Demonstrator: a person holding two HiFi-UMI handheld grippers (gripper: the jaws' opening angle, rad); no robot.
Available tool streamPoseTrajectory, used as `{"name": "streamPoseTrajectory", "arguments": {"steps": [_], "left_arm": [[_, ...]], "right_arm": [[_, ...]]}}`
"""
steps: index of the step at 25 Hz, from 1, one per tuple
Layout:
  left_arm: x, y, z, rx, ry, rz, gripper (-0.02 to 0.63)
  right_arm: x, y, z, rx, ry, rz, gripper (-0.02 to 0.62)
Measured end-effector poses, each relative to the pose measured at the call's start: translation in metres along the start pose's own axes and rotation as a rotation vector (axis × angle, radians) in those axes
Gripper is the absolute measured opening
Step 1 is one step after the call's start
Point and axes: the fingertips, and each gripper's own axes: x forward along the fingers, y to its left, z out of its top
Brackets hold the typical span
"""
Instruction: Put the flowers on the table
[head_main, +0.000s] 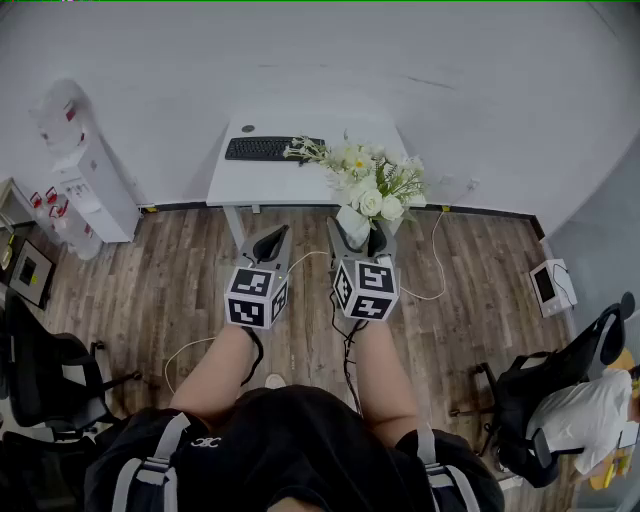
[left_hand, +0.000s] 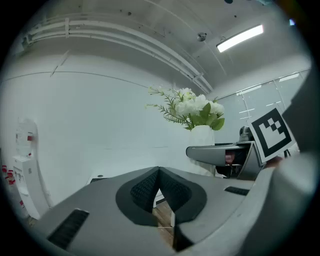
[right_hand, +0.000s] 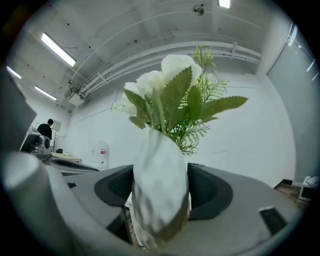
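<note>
My R gripper (head_main: 364, 238) is wide open but pressed on both sides of the white vase (right_hand: 160, 185). The vase stands up tall, with the flowers (right_hand: 172, 95) on top. My L gripper (left_hand: 159, 172) is just beside it, pinched shut w/ nothing in it. The table (head_main: 300, 182) is straight ahead, w/ a keyboard (head_main: 265, 148) on its left part. I think R has to carry the vase fwd to the bare right part.
</note>
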Motion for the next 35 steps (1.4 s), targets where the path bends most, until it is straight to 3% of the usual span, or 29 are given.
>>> {"name": "streamPoseTrajectory", "arguments": {"steps": [21,35], "left_arm": [[0.012,0.008,-0.013,-0.015,0.014,-0.011,0.006],[0.045,0.114,-0.005,-0.011,-0.014,-0.043,0.006]], "right_arm": [[0.011,0.002,-0.008,-0.02,0.003,0.008,0.339],[0.095,0.043,-0.004,-0.028,-0.033,-0.044,0.339]]}}
